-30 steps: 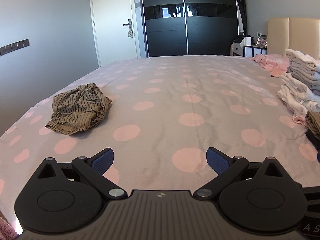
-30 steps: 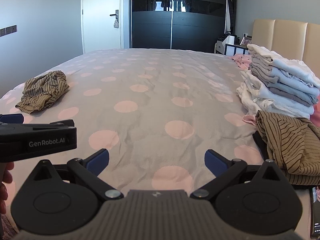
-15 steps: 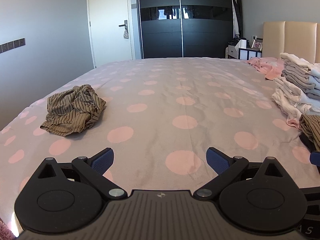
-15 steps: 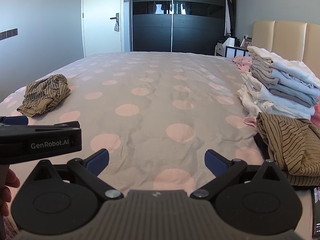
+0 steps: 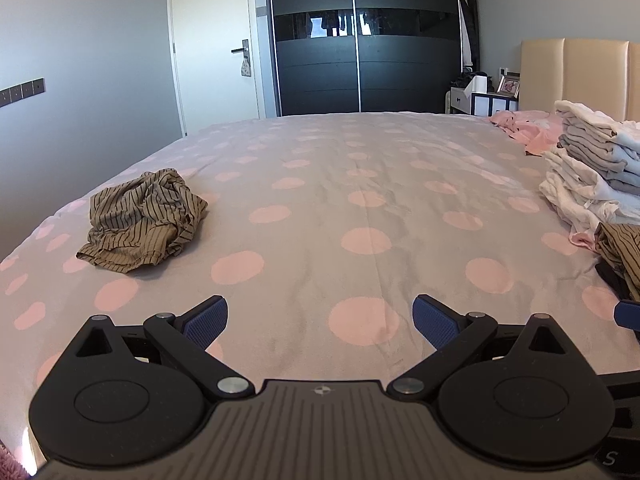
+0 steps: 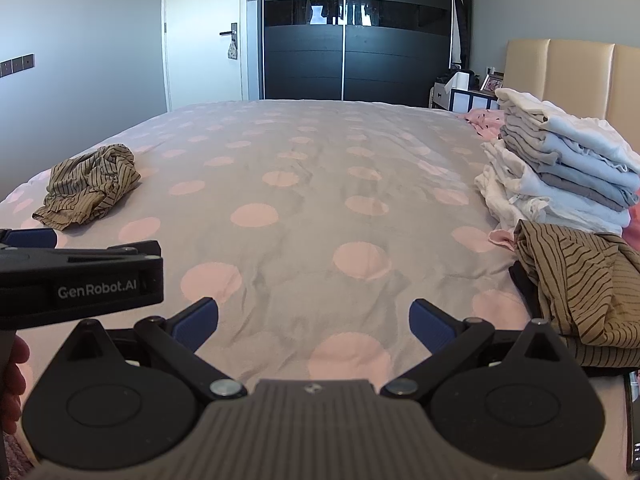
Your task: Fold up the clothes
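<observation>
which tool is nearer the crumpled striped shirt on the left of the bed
Left. The left tool sits on the shirt's side; the right tool is further right, beside the folded stack.

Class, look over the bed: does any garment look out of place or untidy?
Yes. A crumpled olive striped garment lies alone at the bed's left side, apart from the folded stack of pale clothes on the right.
</observation>
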### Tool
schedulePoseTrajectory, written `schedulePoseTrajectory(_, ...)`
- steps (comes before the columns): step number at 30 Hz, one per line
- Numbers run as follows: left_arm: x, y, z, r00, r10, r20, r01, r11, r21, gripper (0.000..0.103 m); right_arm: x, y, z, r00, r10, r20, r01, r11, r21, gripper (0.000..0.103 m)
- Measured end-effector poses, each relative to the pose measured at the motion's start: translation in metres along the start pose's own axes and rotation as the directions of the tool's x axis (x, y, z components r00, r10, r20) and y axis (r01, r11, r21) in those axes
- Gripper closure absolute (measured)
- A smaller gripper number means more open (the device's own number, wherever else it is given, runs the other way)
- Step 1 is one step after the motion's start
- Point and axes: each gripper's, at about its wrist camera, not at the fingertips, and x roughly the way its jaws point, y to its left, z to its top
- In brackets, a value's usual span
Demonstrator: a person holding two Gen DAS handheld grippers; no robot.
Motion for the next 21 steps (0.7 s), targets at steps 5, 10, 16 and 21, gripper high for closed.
schedulePoseTrajectory(5, 0.0027, 0.0004, -0.0006, 1.000, 0.003, -0.023, -0.003, 1.000, -0.004, 0.002, 0.0002, 0.0010, -0.0006, 1.000, -0.004, -0.006, 0.004, 1.000, 0.000, 0.001)
schedulePoseTrajectory(10, 0.0038, 0.0006, -0.0022, 0.999, 0.002, -0.036, -0.002, 1.000, 0.001, 0.002, 0.0008, 0.0022, -0.0011, 1.000, -0.008, -0.014, 0.008, 1.000, 0.002, 0.001)
schedulePoseTrajectory(16, 0.0041, 0.0000, -0.0032, 0.999, 0.000, -0.048, 0.000, 1.000, -0.003, 0.002, 0.0015, 0.0029, -0.0015, 1.000, -0.012, -0.023, 0.012, 1.000, 0.003, 0.001)
schedulePoseTrajectory(21, 0.0043, 0.0003, -0.0044, 0.998, 0.000, -0.056, 0.001, 1.000, 0.001, 0.002, 0.0023, 0.0028, -0.0016, 0.999, -0.017, -0.029, 0.017, 1.000, 0.008, 0.001)
